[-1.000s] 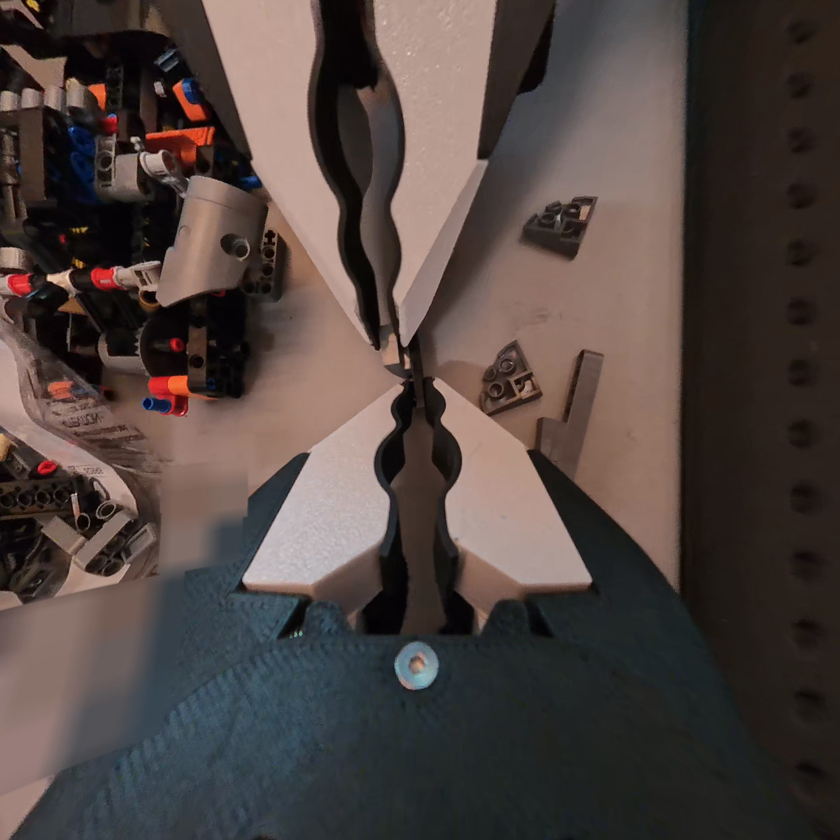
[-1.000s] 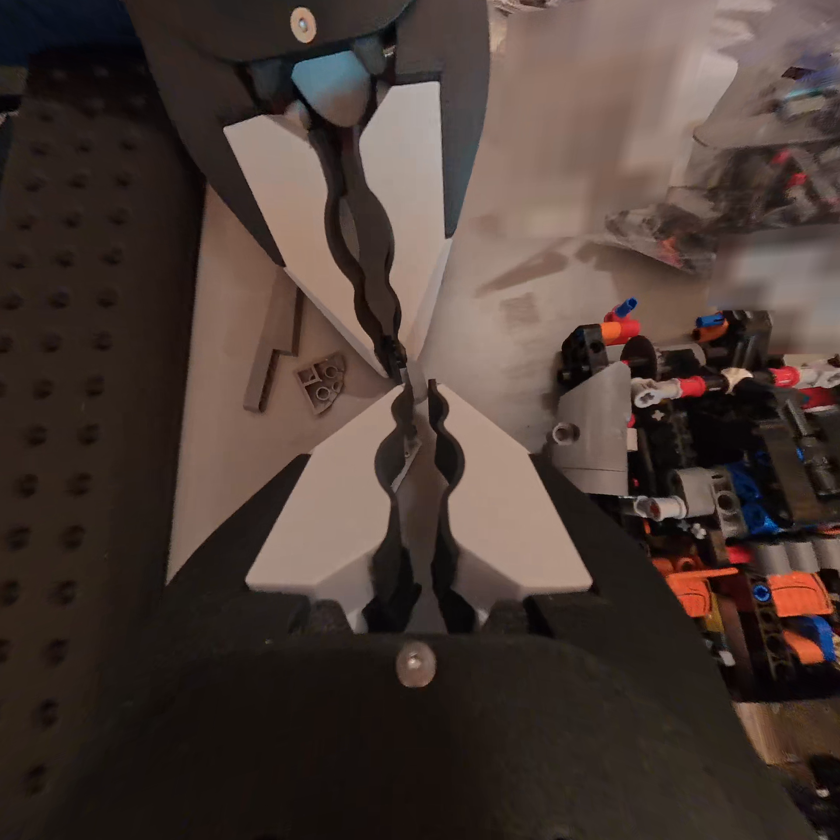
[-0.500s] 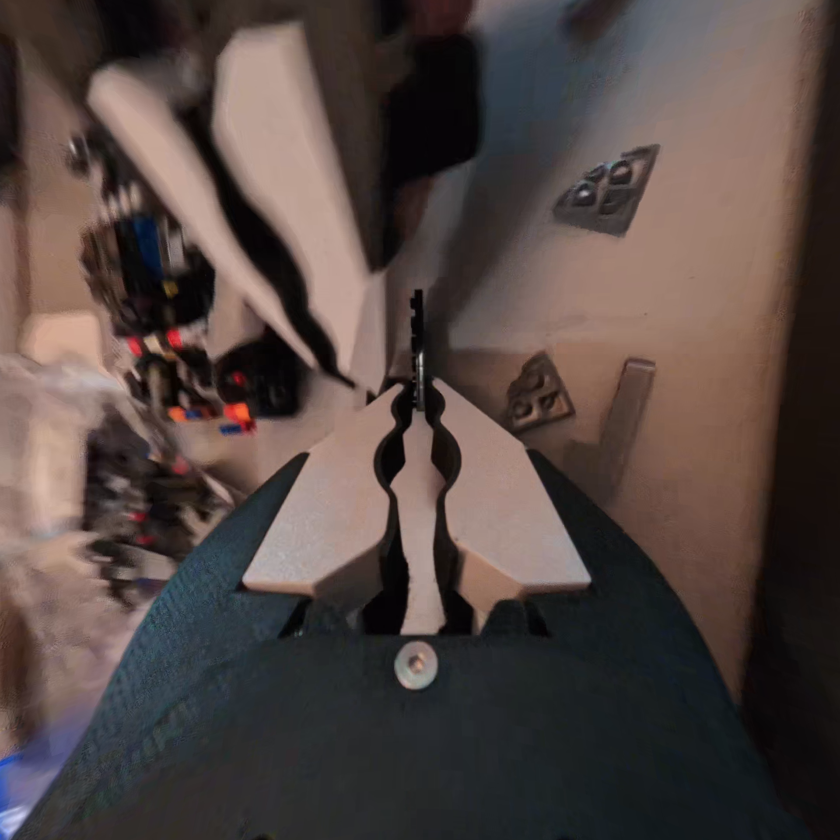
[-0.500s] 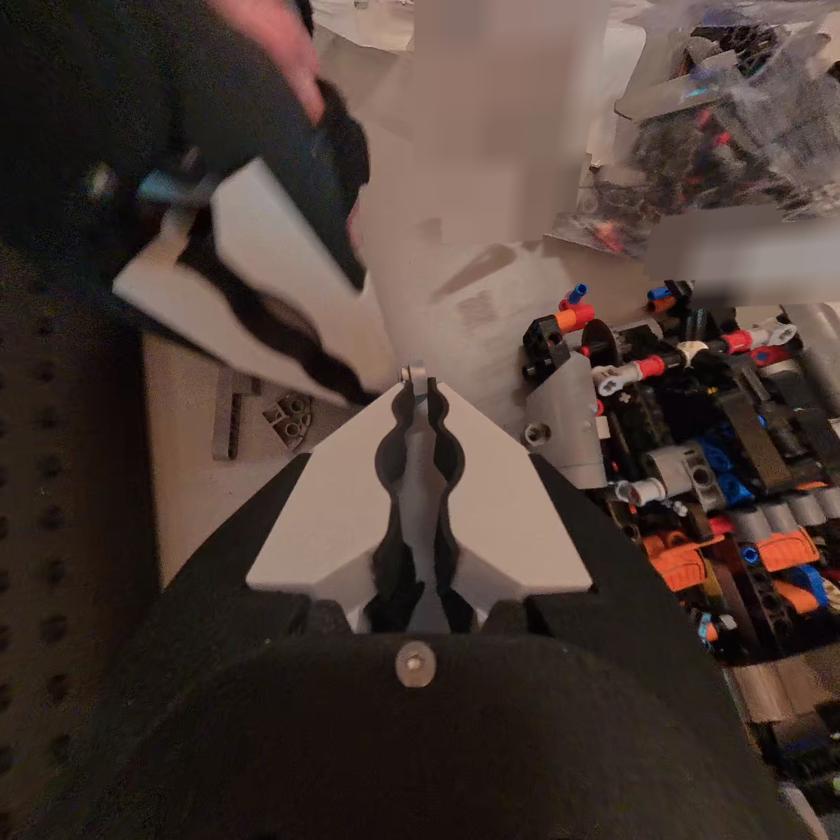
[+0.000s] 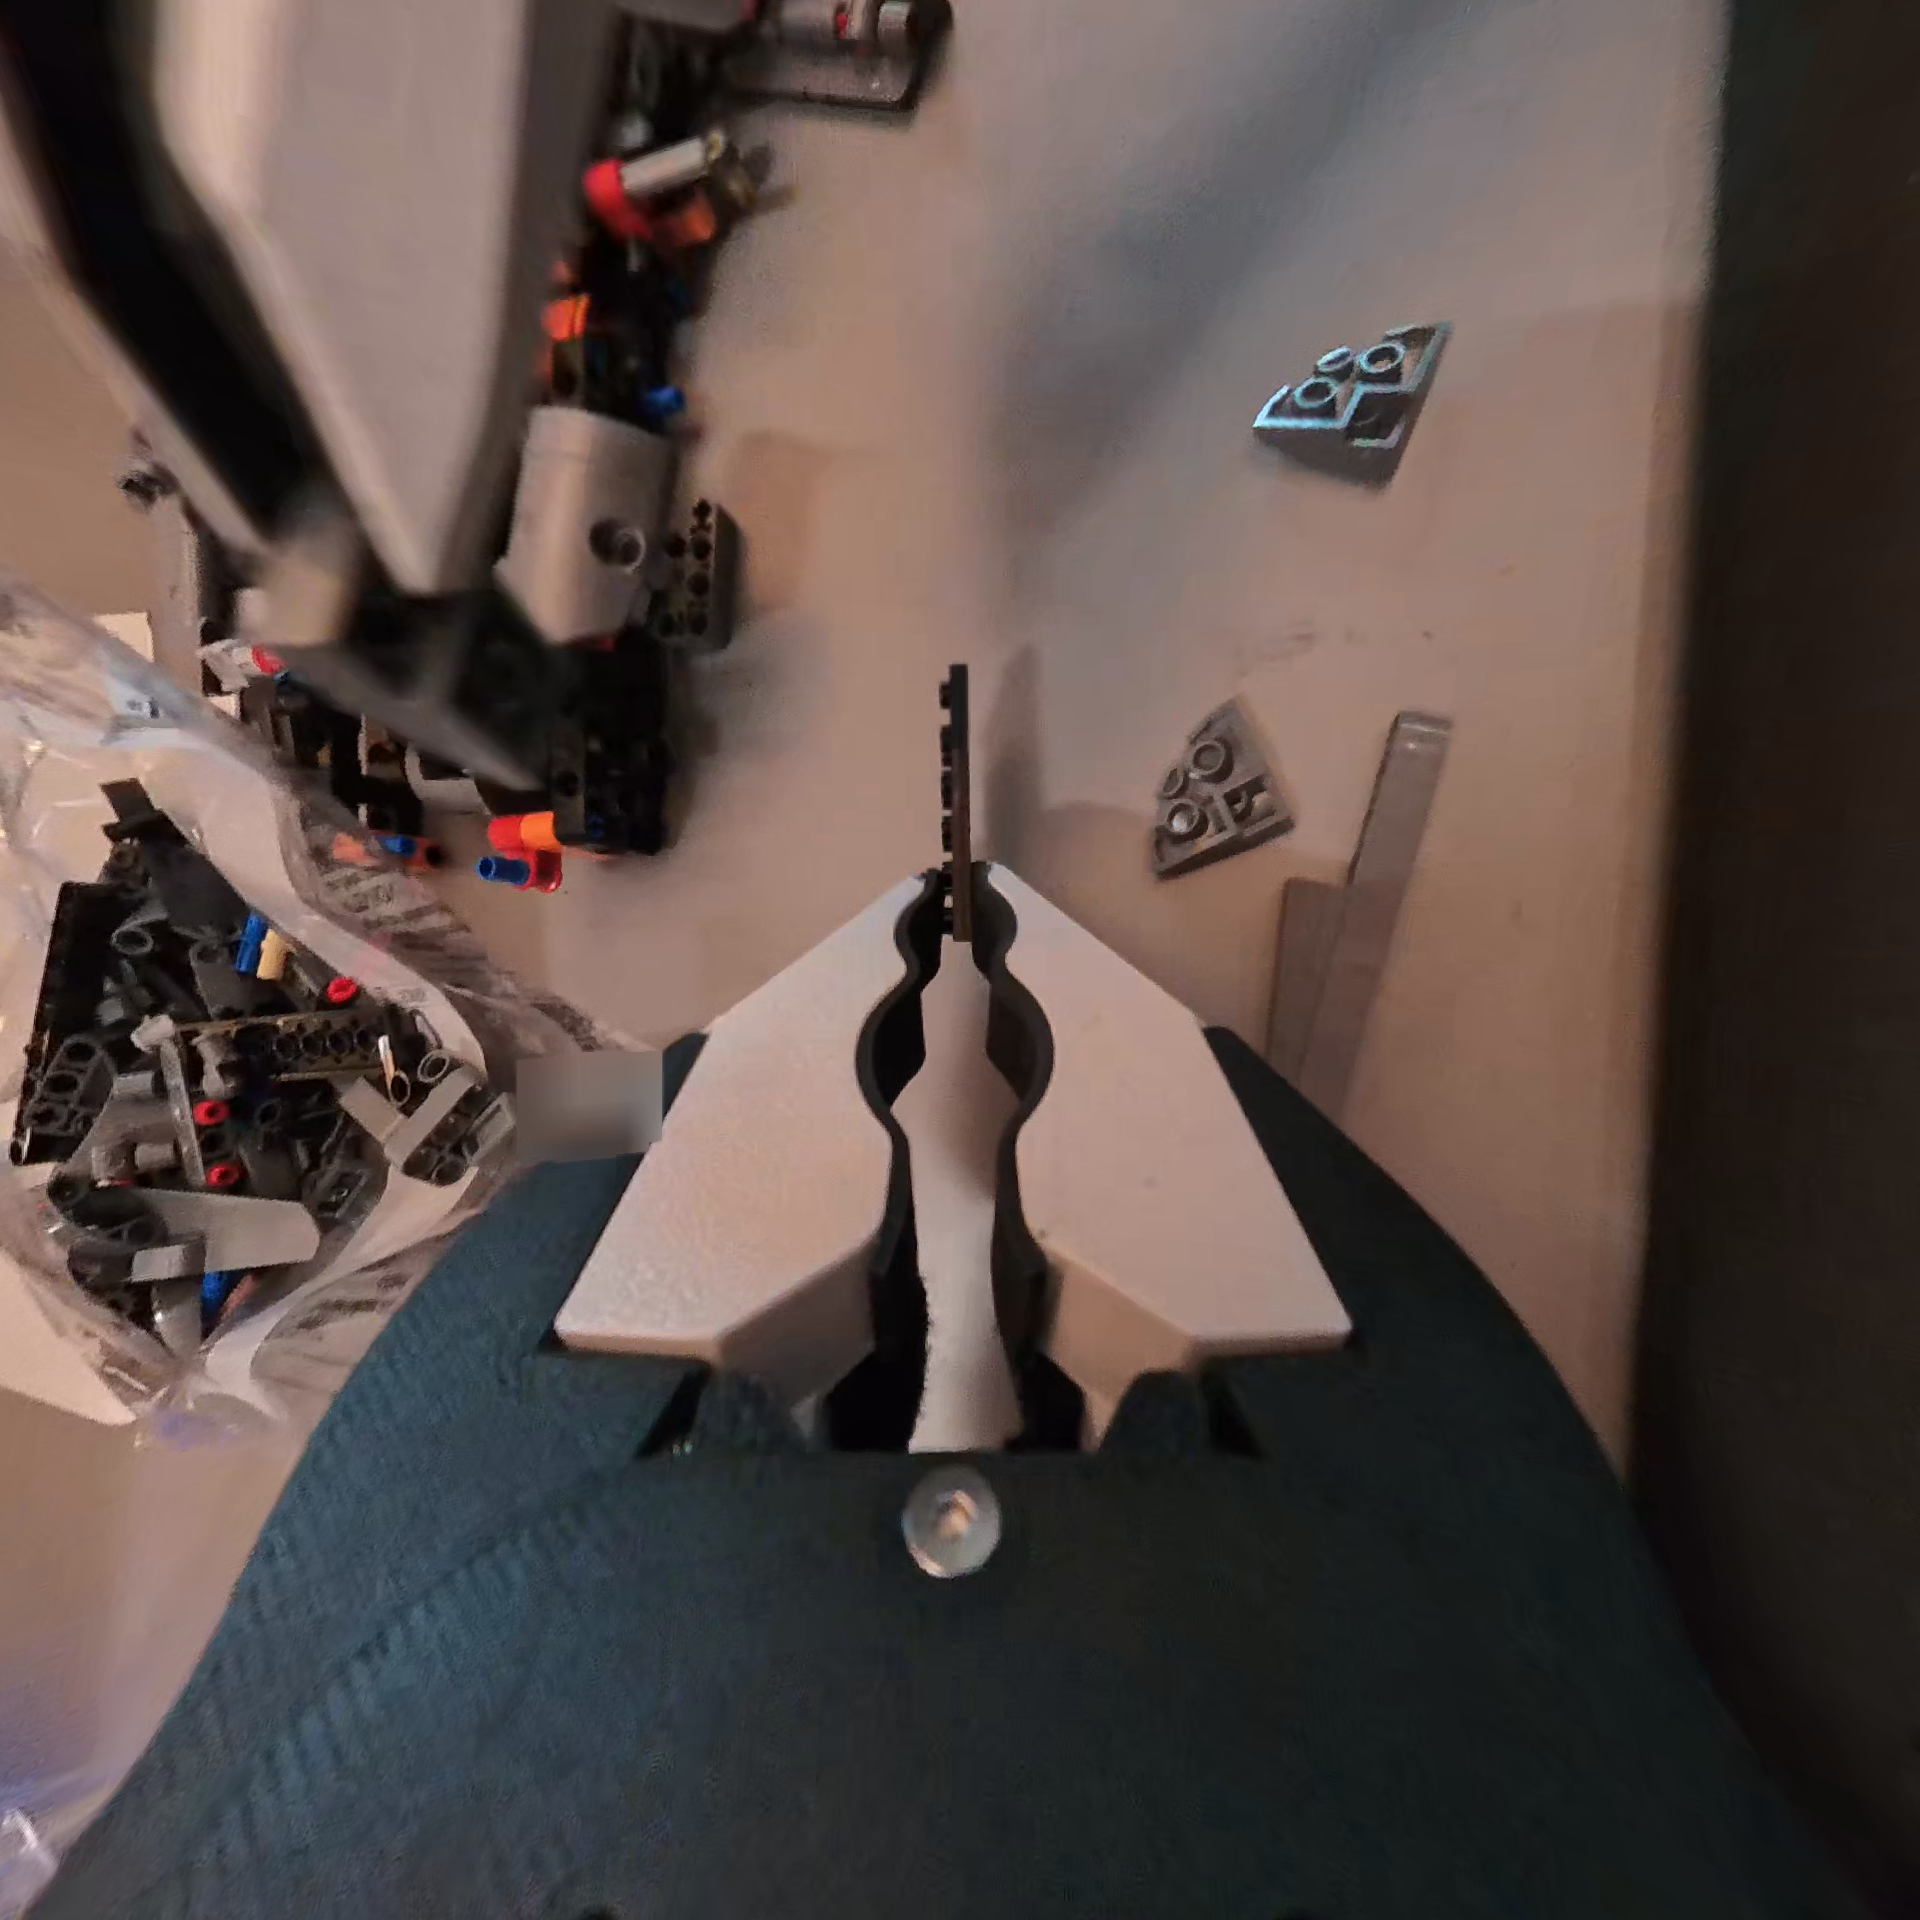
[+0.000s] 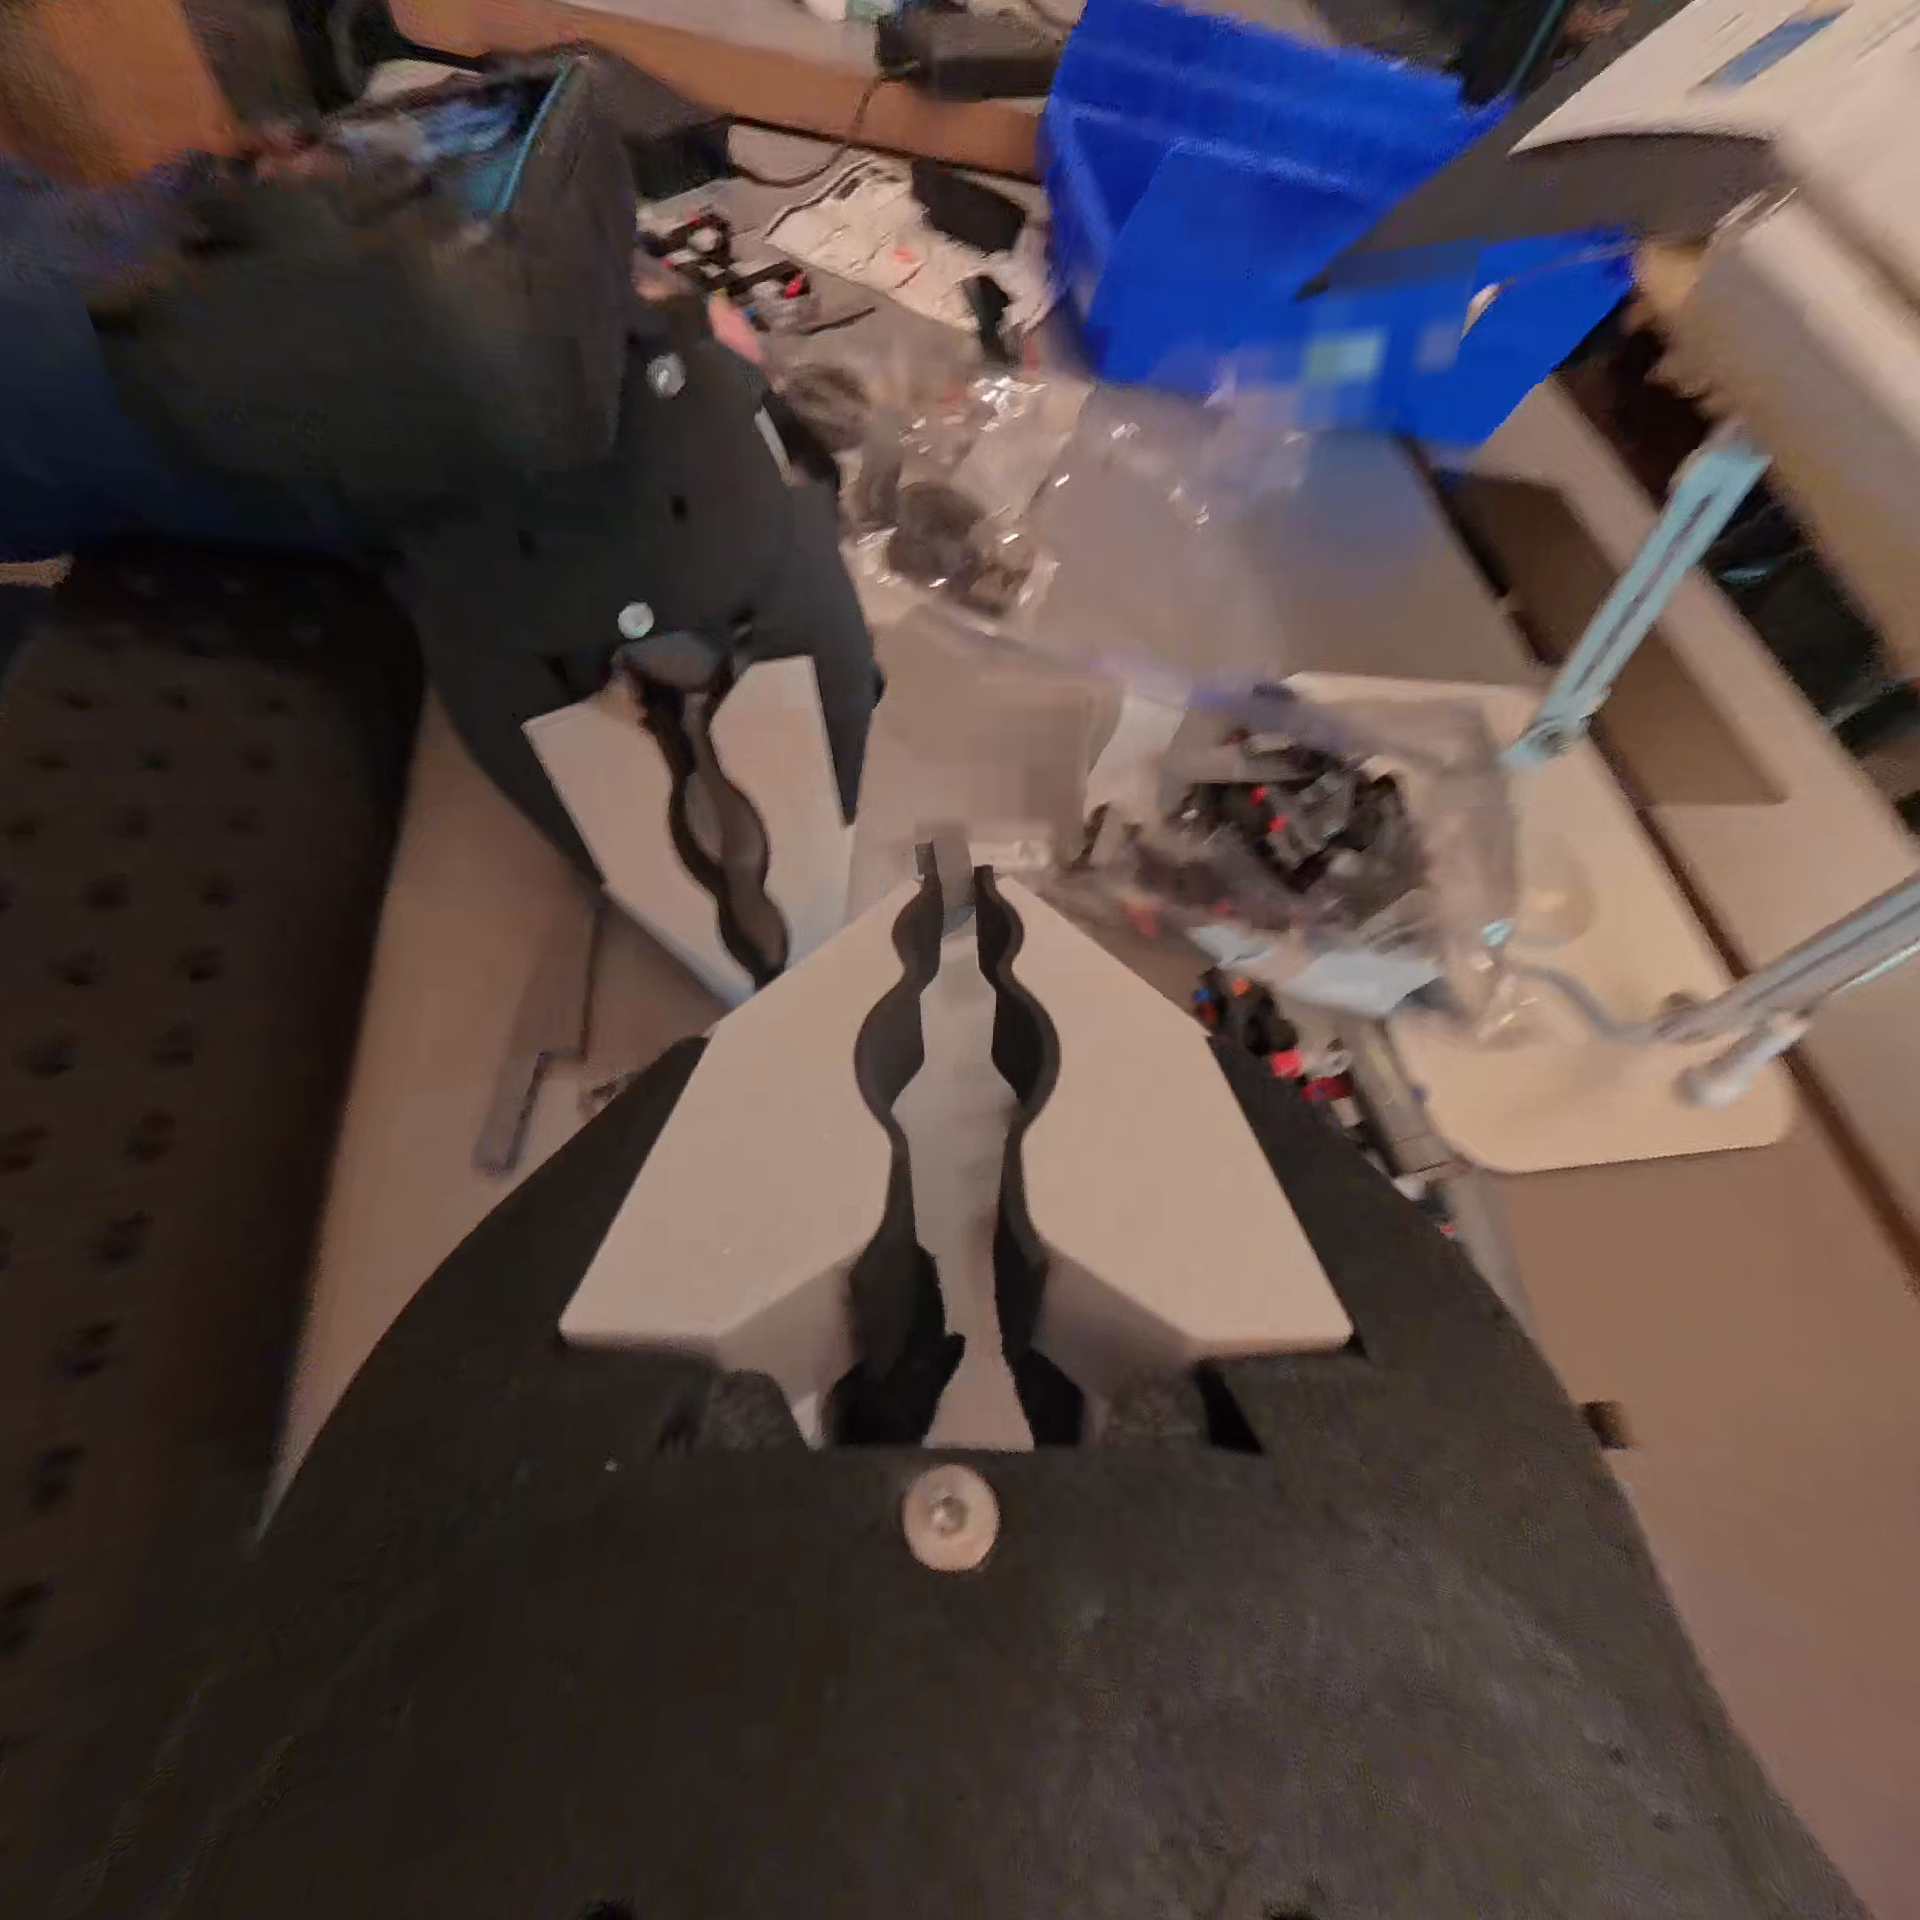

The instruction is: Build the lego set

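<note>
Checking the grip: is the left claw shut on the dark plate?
Shut. The left claw pinches the thin dark plate edge-on between its tips.

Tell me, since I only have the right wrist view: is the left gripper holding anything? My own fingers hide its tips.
Observer: Yes. The left gripper is shut on a thin dark plate, held edge-on and sticking forward past the tips.
Operator: Good. My right gripper has the small grey piece. Any loose plates near the left one?
Observer: Two grey wedge plates lie studs-up on the table, right of the gripper in the left wrist view: the near wedge plate and the far wedge plate.
</note>
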Demonstrator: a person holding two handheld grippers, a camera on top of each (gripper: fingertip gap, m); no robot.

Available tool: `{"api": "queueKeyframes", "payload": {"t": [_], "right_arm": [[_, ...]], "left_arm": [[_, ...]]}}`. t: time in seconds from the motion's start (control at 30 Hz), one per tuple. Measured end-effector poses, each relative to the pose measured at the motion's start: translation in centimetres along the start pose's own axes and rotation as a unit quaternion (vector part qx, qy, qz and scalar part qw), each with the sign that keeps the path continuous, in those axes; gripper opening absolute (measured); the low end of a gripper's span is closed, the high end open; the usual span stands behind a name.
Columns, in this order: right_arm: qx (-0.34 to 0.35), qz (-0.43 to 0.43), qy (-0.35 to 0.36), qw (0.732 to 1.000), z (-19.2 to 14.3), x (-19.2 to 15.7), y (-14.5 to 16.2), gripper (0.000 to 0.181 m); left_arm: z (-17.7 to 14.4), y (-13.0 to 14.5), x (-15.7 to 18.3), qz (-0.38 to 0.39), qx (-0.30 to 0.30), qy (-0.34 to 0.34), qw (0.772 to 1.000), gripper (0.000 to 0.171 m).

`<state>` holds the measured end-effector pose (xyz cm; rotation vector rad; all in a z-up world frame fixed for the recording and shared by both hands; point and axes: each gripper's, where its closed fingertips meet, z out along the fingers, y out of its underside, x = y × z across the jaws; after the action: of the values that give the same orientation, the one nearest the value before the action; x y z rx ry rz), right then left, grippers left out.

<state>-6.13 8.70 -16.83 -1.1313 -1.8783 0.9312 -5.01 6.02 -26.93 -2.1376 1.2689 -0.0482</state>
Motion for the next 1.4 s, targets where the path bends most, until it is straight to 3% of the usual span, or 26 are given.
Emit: {"api": "queueKeyframes", "payload": {"t": [0.13, 0.2, 0.27, 0.33, 0.43, 0.6, 0.7, 0.77, 0.83, 0.9, 0.93, 0.97, 1.07, 1.23, 1.4], "right_arm": [[-0.003, -0.006, 0.036, 0.999, 2.2, 1.9, -1.8, 0.004], [-0.040, -0.011, 0.064, 0.997, 3.8, 3.4, -1.2, 0.005], [-0.095, -0.014, 0.112, 0.989, 5.0, 5.4, 0.2, 0.020], [-0.137, -0.028, 0.136, 0.981, 5.1, 6.3, 1.1, 0.022], [-0.099, -0.043, 0.137, 0.985, 3.5, 5.9, -0.1, 0.017], [-0.055, -0.004, 0.048, 0.997, 1.1, 4.0, -0.6, 0.015], [-0.029, 0.001, -0.074, 0.997, 0.5, -0.2, -0.8, 0.022], [-0.067, -0.010, -0.103, 0.992, 1.0, -1.7, 0.6, 0.034], [-0.098, -0.058, -0.090, 0.989, 1.7, -2.0, 1.6, 0.037], [-0.085, -0.093, -0.091, 0.988, 2.2, -2.8, 1.1, 0.032], [-0.086, -0.106, -0.075, 0.988, 2.4, -2.6, 0.8, 0.025], [-0.091, -0.118, -0.061, 0.987, 2.5, -2.3, 0.8, 0.006], [-0.091, -0.101, -0.057, 0.989, 2.6, -1.9, 0.5, 0.003], [-0.093, -0.132, 0.036, 0.986, 2.5, 1.2, -1.0, 0.002], [-0.187, -0.221, 0.093, 0.953, 3.7, 3.6, 0.2, 0.003]], "left_arm": [[-0.5, 0.1, -0.7, -0.009, -0.001, -0.013, 1.000, 0.002], [-1.0, 0.3, -1.1, -0.015, 0.002, -0.019, 1.000, 0.002], [-1.5, 0.6, -1.6, -0.031, 0.009, -0.023, 0.999, 0.002], [-2.2, 0.8, -2.2, -0.050, 0.023, -0.028, 0.998, 0.002], [-3.4, 0.9, -2.9, -0.071, 0.050, -0.036, 0.996, 0.002], [-4.2, 1.0, -3.6, -0.091, 0.070, -0.041, 0.993, 0.002], [-4.4, 0.7, -3.7, -0.102, 0.087, -0.035, 0.990, 0.002], [-5.1, -0.1, -3.9, -0.109, 0.117, -0.032, 0.987, 0.002], [-5.5, -0.4, -3.8, -0.115, 0.134, -0.023, 0.984, 0.002], [-5.8, -0.8, -3.7, -0.120, 0.153, -0.013, 0.981, 0.002], [-5.9, -1.0, -3.5, -0.123, 0.160, -0.002, 0.979, 0.002], [-5.9, -1.0, -3.4, -0.124, 0.163, 0.005, 0.979, 0.003], [-6.1, -0.9, -3.5, -0.126, 0.171, 0.007, 0.977, 0.003], [-7.6, -0.2, -6.2, -0.159, 0.184, -0.066, 0.968, 0.020], [-8.7, 1.3, -8.3, -0.198, 0.187, -0.108, 0.956, 0.019]]}}
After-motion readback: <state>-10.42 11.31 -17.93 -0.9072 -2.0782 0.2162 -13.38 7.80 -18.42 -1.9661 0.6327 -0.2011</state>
